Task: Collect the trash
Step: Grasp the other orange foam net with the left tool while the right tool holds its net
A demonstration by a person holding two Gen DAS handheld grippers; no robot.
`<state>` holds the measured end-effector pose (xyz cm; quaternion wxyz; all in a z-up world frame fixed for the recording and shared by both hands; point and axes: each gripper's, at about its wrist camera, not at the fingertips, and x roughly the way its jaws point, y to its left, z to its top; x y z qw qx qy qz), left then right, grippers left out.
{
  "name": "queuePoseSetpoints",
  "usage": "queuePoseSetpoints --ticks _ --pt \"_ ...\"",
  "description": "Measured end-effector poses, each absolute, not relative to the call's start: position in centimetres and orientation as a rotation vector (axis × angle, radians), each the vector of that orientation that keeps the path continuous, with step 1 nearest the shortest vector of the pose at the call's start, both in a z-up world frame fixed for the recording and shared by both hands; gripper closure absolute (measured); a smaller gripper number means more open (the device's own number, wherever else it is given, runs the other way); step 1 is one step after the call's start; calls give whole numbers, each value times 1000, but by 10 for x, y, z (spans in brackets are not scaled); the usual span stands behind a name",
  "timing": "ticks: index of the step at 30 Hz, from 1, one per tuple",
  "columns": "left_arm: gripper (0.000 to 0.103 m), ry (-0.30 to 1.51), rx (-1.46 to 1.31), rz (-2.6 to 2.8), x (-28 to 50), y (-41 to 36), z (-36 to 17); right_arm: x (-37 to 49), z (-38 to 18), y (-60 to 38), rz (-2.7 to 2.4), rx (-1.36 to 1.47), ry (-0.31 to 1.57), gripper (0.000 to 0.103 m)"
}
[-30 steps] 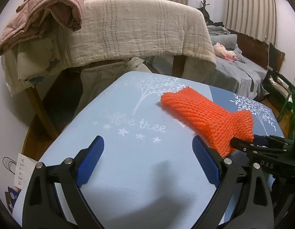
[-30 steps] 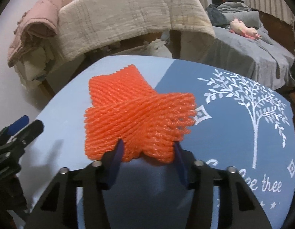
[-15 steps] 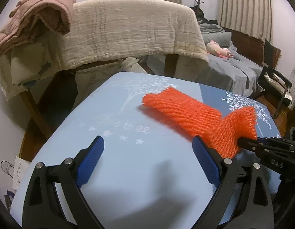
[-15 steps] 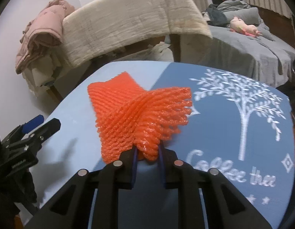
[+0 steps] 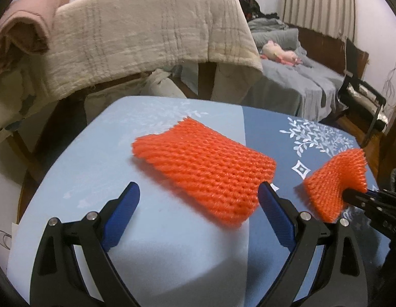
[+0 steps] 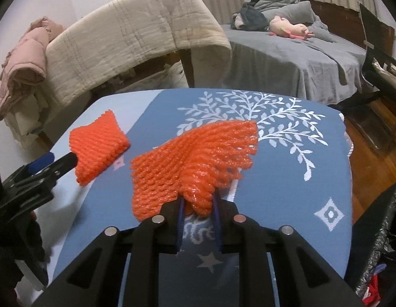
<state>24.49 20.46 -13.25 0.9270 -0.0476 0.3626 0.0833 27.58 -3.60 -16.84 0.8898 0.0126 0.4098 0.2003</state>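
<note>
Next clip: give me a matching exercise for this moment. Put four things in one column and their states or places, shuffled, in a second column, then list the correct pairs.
Things
1. right gripper
2. left gripper
3. flat orange foam net
4. pink plush toy

States or places
A. lies on the grey bed
B. jaws wide apart, holding nothing
C. lies on the blue tablecloth, ungripped
D. jaws pinched on a bunched orange foam net

Pairs: 1-D, 2-B, 3-C, 4-A
</note>
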Motion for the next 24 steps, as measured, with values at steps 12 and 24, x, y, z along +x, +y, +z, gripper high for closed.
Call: queuePoseSetpoints --ticks 12,24 --pt "65 834 -132 62 268 197 -147 275 -175 -35 406 43 848 84" --pt "90 780 -144 67 255 190 -134 272 -171 -40 407 56 841 84"
